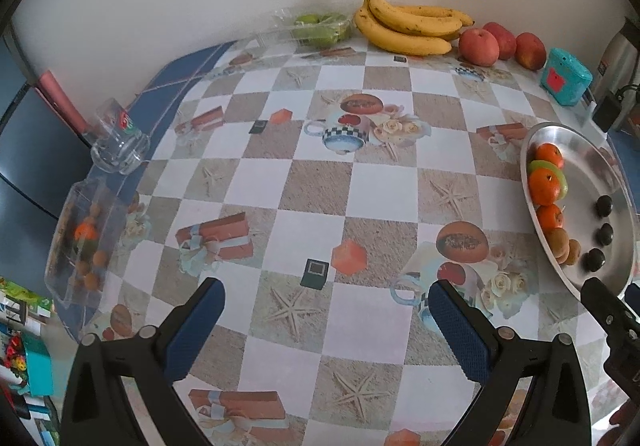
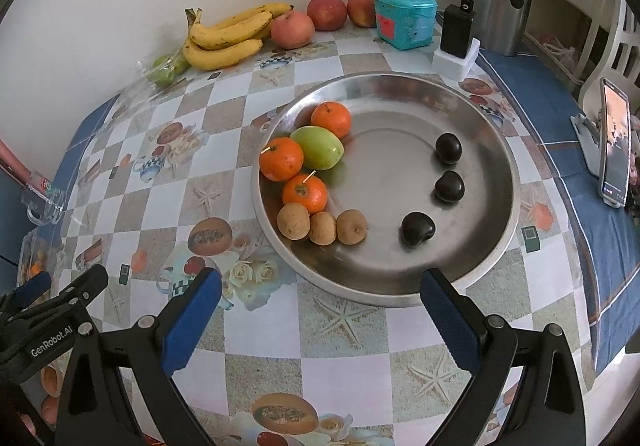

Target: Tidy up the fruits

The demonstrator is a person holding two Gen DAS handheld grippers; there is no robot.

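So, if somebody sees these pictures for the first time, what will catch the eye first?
Probably the round metal tray at the centre of the right wrist view, with three oranges, a green fruit and three dark fruits inside. Next, the yellow bananas and red apples against the back wall.

Soft even daylight, faint shadows, mild glare on the steel tray (image 2: 496, 150), strong fisheye bending, dark corners

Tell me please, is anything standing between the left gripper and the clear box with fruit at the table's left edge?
Nothing visible does. The left gripper is open over bare tablecloth, and the clear box lies to its left with only tablecloth between.
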